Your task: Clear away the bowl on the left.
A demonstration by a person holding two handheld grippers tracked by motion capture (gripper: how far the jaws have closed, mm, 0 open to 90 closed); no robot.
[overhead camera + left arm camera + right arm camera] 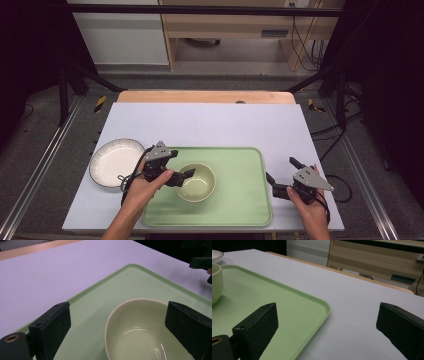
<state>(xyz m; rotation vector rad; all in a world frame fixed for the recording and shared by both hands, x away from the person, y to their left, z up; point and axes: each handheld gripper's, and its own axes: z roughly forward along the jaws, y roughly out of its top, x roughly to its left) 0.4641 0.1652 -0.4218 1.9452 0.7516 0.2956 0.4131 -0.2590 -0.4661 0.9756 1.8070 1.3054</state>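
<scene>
Centrally, near the desk's (210,125) front edge, a pale green bowl (196,182) is seen on a green tray (240,200). The left tongs (187,170) are spread wide, straddling its rim; the right tongs (280,172) are spread wide beside the tray's right edge.

A desk (200,125) with a pale lavender-white top and a light wooden far edge stands on a grey floor (30,150). Metal rails (37,165) run along the floor at both sides, and black frame posts (62,90) rise near the desk's far corners, joined by a black crossbar (200,9) overhead. Beyond the desk stand a white cabinet (120,35) and light wooden furniture (235,25). Black cables (305,45) hang at the right of that furniture. The far sides lie in deep shadow.
</scene>
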